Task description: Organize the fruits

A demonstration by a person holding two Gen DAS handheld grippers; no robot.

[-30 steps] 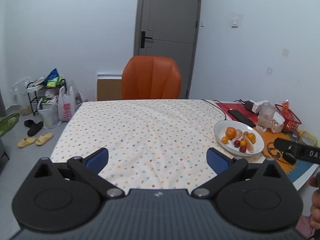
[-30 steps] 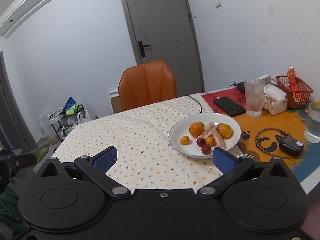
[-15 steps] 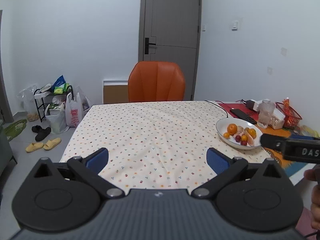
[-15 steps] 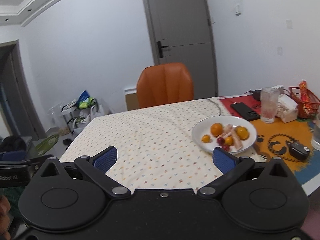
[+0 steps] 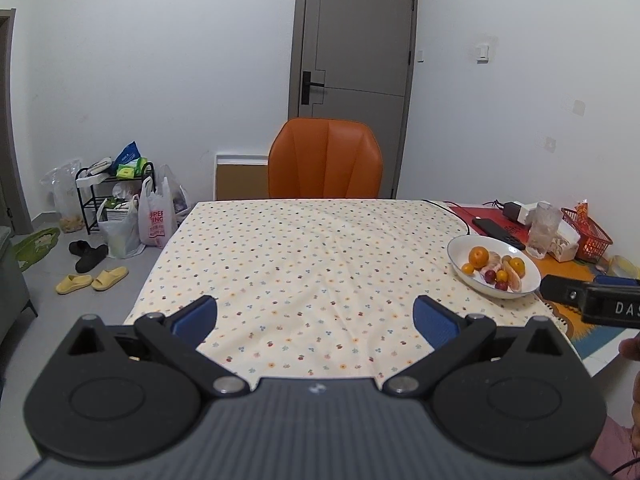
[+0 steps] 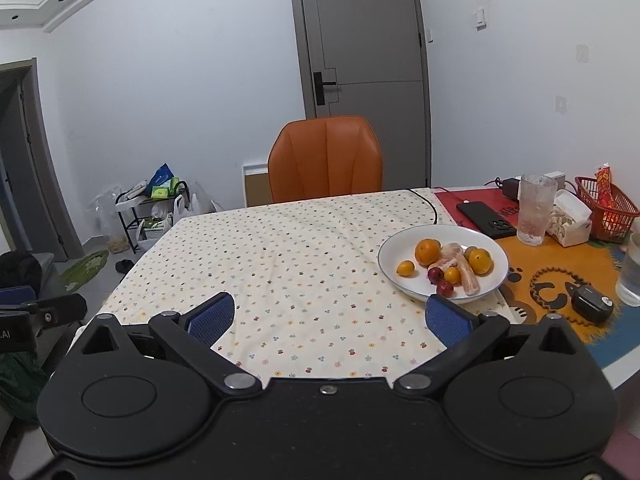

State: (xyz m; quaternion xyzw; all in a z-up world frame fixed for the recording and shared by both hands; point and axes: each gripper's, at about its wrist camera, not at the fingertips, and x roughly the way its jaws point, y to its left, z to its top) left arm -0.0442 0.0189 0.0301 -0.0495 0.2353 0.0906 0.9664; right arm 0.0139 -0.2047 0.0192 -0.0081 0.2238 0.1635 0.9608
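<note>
Right wrist view: your right hand-held gripper (image 6: 327, 320) gapes wide, empty; pinch the firm, round orange (image 6: 427, 251) gently across its middle.

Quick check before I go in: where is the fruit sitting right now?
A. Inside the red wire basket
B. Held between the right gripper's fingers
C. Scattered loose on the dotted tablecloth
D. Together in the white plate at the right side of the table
D. The oranges, small red fruits and peeled segments all lie in the white plate, and both the left gripper and the right gripper are open and empty.
</note>
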